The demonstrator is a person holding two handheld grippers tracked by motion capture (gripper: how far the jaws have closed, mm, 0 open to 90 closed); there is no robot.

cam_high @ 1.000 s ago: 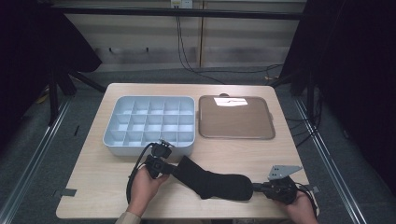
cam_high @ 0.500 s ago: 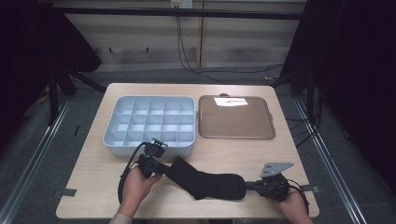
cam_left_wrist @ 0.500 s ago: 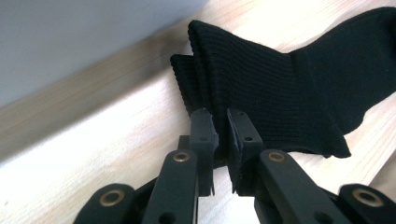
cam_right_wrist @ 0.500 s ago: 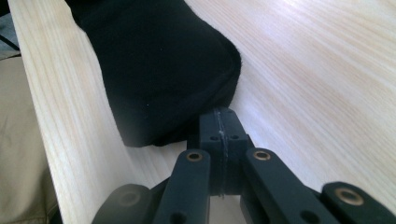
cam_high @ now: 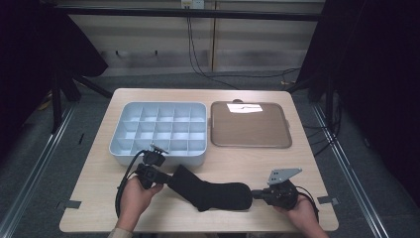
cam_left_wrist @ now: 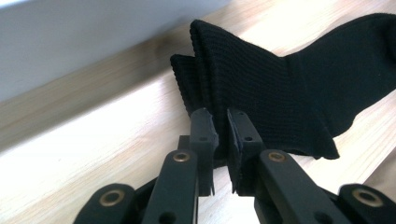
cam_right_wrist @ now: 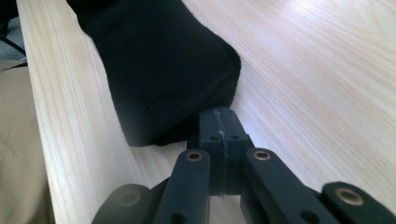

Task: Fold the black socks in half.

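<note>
A black sock (cam_high: pixel 213 192) is stretched out on the wooden table (cam_high: pixel 307 158), near the person's edge, just in front of the pale blue compartment tray (cam_high: pixel 159 130) but not touching it.

The sock's cuff end is pinched by the left gripper (cam_high: pixel 166 179) — in the left gripper view the ribbed fabric (cam_left_wrist: pixel 275 88) is seen passing between the two black jaws, which stand nearly closed with cloth in the narrow gap. The cuff is lifted slightly off the wood there & folds into a couple of ridges.

The toe end is met by the right gripper (cam_high: pixel 255 193). In the right gripper view the jaws are pressed together, pads flat against each other; the sock's rounded toe (cam_right_wrist: pixel 163 70) lies just ahead and to the left of the tips. Whether a bit of the toe's edge is caught can't be told.

A brown tray (cam_high: pixel 250 128) w/ a white paper slip (cam_high: pixel 243 107) sits beside the compartment tray, well apart from the sock.
</note>
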